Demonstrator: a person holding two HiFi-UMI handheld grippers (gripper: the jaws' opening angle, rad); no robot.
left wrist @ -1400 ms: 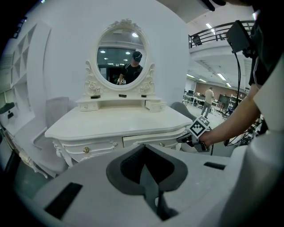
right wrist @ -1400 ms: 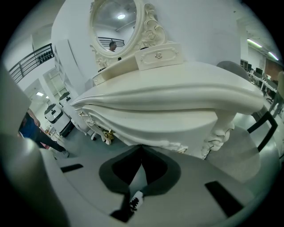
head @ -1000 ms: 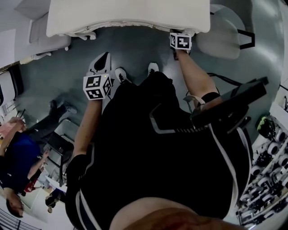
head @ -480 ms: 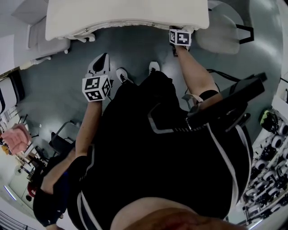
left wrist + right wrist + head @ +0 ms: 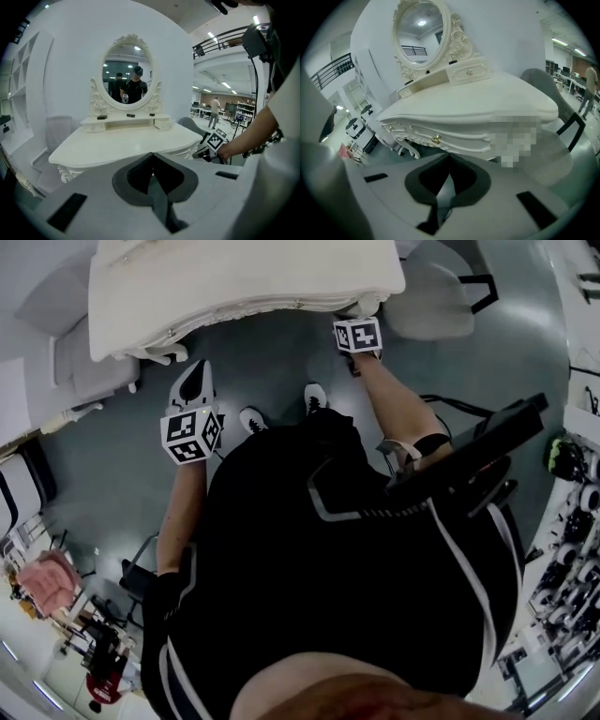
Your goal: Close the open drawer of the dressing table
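The white dressing table (image 5: 244, 277) lies across the top of the head view. In the left gripper view it carries an oval mirror (image 5: 127, 77) and a shelf of small drawers; the right small drawer (image 5: 164, 123) stands out forward of the shelf. It also shows as the small drawer (image 5: 468, 71) with a knob. My left gripper (image 5: 152, 157) is shut and empty, held back from the table's front left. My right gripper (image 5: 449, 158) is shut and empty, low before the front apron with its gold knob (image 5: 436, 139). Its marker cube (image 5: 356, 334) is by the table's right front edge.
A grey chair (image 5: 427, 301) stands right of the table, close to my right gripper. A white bench or cabinet (image 5: 89, 362) is at the left. My shoes (image 5: 314, 397) are on the grey floor below the table. Shelves of equipment (image 5: 572, 549) line the right edge.
The head view has swung, so the table now sits tilted and further left. Both marker cubes have shifted left and slightly up with it. People in the lower left background have moved.
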